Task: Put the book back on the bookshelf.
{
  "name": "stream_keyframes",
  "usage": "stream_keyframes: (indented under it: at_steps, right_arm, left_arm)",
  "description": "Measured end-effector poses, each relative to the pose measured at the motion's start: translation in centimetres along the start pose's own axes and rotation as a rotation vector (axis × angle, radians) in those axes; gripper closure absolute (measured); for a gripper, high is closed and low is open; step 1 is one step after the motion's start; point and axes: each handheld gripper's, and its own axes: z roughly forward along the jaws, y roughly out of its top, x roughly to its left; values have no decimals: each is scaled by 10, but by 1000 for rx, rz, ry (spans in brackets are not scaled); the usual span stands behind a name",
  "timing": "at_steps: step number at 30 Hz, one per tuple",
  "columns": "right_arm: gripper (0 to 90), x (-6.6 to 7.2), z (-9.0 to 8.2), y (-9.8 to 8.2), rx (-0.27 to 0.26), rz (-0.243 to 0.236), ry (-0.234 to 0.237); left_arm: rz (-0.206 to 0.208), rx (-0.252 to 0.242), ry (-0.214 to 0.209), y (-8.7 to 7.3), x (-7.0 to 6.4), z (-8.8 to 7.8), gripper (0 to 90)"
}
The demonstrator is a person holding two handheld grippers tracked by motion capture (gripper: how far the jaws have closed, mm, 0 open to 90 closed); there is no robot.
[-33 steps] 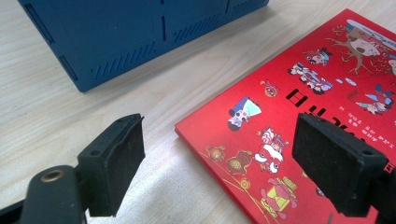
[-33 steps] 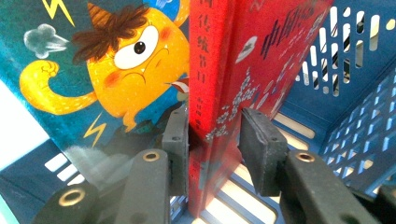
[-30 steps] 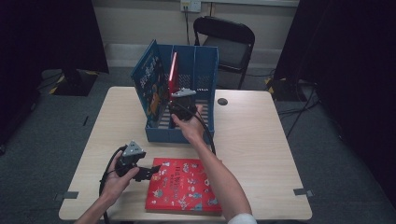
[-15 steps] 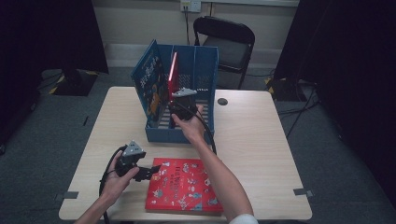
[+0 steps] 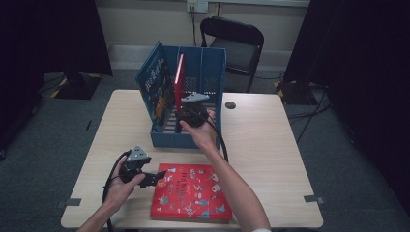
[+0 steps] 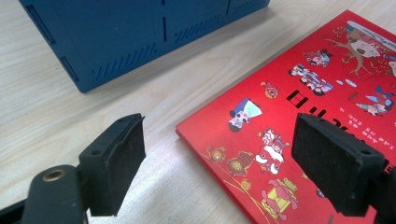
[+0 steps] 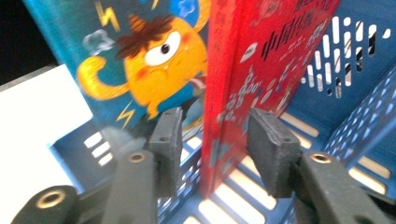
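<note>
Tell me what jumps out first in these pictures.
A blue crate sits mid-table with a red book standing upright inside, beside a blue book leaning on its left wall. The right gripper straddles the red book's edge, its fingers having just opened off it. Another red book lies flat at the table's near edge, the open left gripper over its corner.

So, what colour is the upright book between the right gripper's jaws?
Red book with cartoon figures; the right gripper view shows it best.
</note>
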Motion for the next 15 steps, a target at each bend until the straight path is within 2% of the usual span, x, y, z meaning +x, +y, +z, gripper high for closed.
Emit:
stream_keyframes:
  at_steps: [3, 4, 5, 8, 9, 14, 15]
  right_arm:
    - [511, 1, -8, -3, -6, -7, 12]
    - [501, 2, -13, -4, -16, -16, 14]
    - [496, 2, -27, -8, -47, -3, 33]
    - [497, 2, -39, -11, -65, -7, 39]
    - [502, 1, -52, -14, -65, -23, 51]
    - [502, 0, -76, -29, -28, -57, 66]
    - [502, 0, -76, -29, -28, -57, 66]
  left_arm:
    - [-1, 1, 10, 0, 0, 0, 172]
    - [-1, 2, 10, 0, 0, 0, 172]
    - [-12, 3, 7, 0, 0, 0, 166]
    - [-17, -1, 0, 0, 1, 0, 171]
    - [-15, 2, -6, 1, 1, -1, 179]
    - [-7, 4, -2, 1, -1, 0, 204]
    - [-7, 4, -2, 1, -1, 0, 209]
